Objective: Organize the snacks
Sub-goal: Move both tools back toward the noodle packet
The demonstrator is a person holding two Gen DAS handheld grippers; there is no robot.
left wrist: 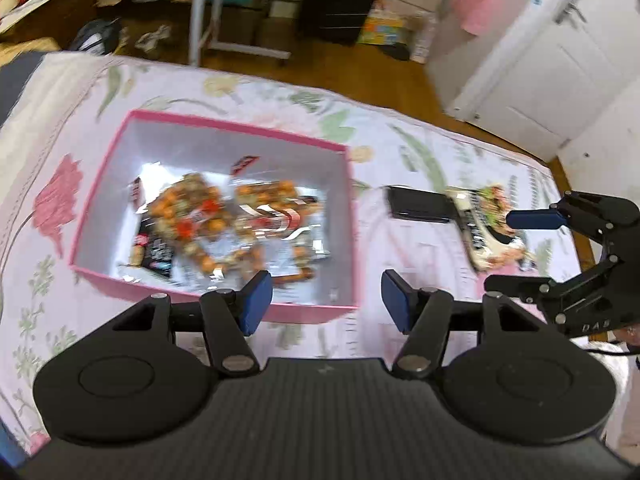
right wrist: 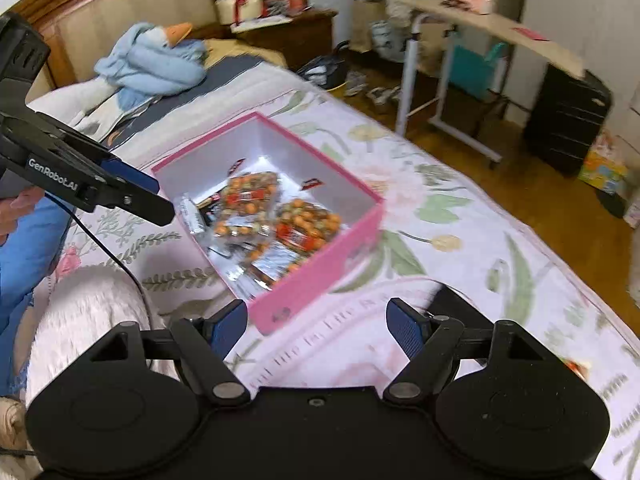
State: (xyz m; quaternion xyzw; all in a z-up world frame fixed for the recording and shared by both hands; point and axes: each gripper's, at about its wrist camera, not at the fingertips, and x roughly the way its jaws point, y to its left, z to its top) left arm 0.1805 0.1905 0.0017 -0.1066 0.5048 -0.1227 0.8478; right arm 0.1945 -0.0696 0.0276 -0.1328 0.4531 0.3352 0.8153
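Both grippers hang above the bed with nothing between their blue pads. In its own camera the left gripper (left wrist: 327, 300) has its jaws spread wide over the near wall of the pink box (left wrist: 352, 216). The right gripper (right wrist: 316, 326) is spread just as wide, over bare quilt just beside the box's near corner.

Several snack packets (left wrist: 192, 216) lie heaped inside the box, clear bags of orange and green pieces among silvery wrappers. Outside it, to the right in the left view, a flat black packet (left wrist: 420, 204) lies on the flowered quilt (left wrist: 400, 152), and beside that a pale snack bag (left wrist: 484, 232) rests under the right gripper's fingers.

Farther off in the right view, a blue stuffed goose (right wrist: 152, 60) slumps at the headboard, a rolling side table (right wrist: 460, 40) stands on the wood floor next to the bed, and a black drawer cabinet (right wrist: 568, 116) sits beyond it.
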